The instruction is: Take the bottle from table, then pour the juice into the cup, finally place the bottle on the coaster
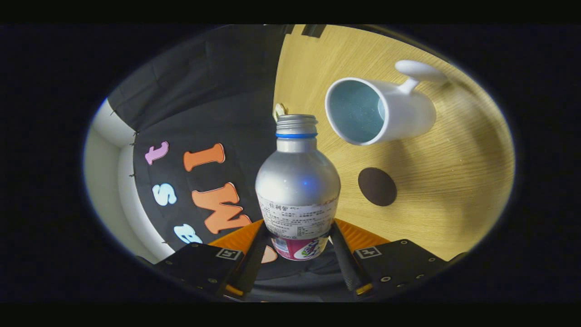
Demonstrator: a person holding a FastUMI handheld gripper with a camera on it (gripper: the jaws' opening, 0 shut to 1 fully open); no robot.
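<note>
The bottle (297, 186) sits between the two fingers of the gripper (297, 245), its lower body pinched from both sides — one finger (254, 256) lies against its left flank, the other (343, 259) against its right, so the fingers are clamped on it and spread only as far as the bottle is wide. It is a silver metal bottle with a printed label around its lower half and a blue ring below the threaded neck. The cap is off and the mouth is open. The bottle points away along the fingers, and the whole scene is turned on its side, so the bottle is tilted well off upright relative to the table.

Just beyond the bottle's mouth and a little to one side is the cup (380, 111), a white mug with a pale blue inside, its open mouth facing the neck of the bottle — near it, but not touching. Its handle (420, 72) sticks out on the far side.

The coaster (377, 186), a dark round disc, lies flat on the wooden table (454, 190), beside the bottle's shoulder and apart from the cup. Behind the bottle on the other side hangs the booth's black cloth wall (218, 91).
</note>
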